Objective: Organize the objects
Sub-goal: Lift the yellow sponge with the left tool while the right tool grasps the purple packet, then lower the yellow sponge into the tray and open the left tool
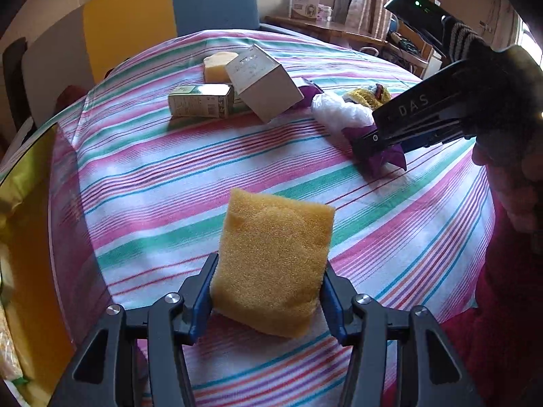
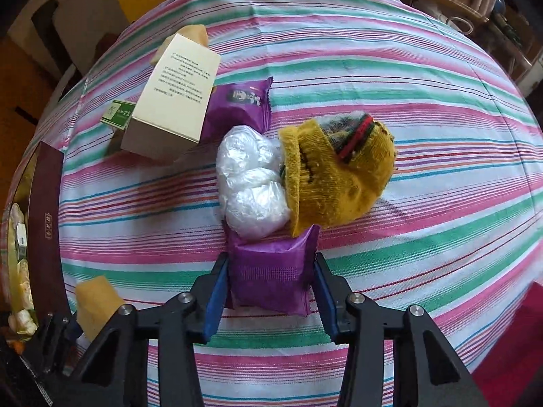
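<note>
Left tongs (image 1: 268, 291) grip sponge (image 1: 275, 261) | right tongs (image 2: 269, 288) clamp purple packet (image 2: 271, 271) | storage box (image 2: 45, 210) at 9 o'clock, nearer left hand

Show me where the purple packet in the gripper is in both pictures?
Left wrist view: the purple packet lies at the right, poking out under the right gripper.
Right wrist view: it sits low in the middle, between the gripper's blue pads, touching both.
Shared landmark: the crumpled white plastic bag, right next to the packet in both views.
</note>
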A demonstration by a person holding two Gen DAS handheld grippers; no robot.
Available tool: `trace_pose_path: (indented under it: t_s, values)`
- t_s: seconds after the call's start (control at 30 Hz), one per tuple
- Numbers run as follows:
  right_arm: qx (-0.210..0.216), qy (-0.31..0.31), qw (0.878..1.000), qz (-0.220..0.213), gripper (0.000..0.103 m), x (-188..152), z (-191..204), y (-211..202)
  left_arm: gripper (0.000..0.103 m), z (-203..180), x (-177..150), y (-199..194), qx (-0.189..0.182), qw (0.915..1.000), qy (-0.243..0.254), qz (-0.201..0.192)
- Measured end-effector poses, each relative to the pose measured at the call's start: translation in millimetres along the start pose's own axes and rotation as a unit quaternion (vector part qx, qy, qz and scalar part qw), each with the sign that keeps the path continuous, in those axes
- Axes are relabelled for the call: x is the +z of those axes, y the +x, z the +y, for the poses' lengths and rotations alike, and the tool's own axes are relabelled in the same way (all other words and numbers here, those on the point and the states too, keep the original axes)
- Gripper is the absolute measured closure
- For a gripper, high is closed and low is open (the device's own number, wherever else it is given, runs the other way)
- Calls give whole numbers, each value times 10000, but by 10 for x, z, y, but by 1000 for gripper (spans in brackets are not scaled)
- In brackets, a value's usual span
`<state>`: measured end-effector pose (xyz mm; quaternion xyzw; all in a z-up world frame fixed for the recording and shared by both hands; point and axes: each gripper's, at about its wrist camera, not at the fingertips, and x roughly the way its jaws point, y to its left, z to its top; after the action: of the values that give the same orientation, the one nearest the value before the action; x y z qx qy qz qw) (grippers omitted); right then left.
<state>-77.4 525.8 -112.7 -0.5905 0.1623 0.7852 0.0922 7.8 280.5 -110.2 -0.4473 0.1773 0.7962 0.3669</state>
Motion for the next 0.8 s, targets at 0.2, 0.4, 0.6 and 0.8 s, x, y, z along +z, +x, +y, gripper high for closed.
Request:
trace_pose_path:
  t_s: [0.2,0.4,0.6,0.8]
  values:
    - [176,-144,9997,-17,56,-10,22,-8,49,32,-49,-364,-429,9986,-177,-238]
    - [390,-357,9986,10,57,-23,55,1,49,301,15,-886,-709,9933,-632,-655]
    - [400,-423,9983,-34,59,-31,58,-8,49,1211,93,-1170,-378,9831,-1602,-807]
    - [441,-472,9979,-58,60,-88,21,-84,49,2416,75,-938,282,9617,-2692,-434]
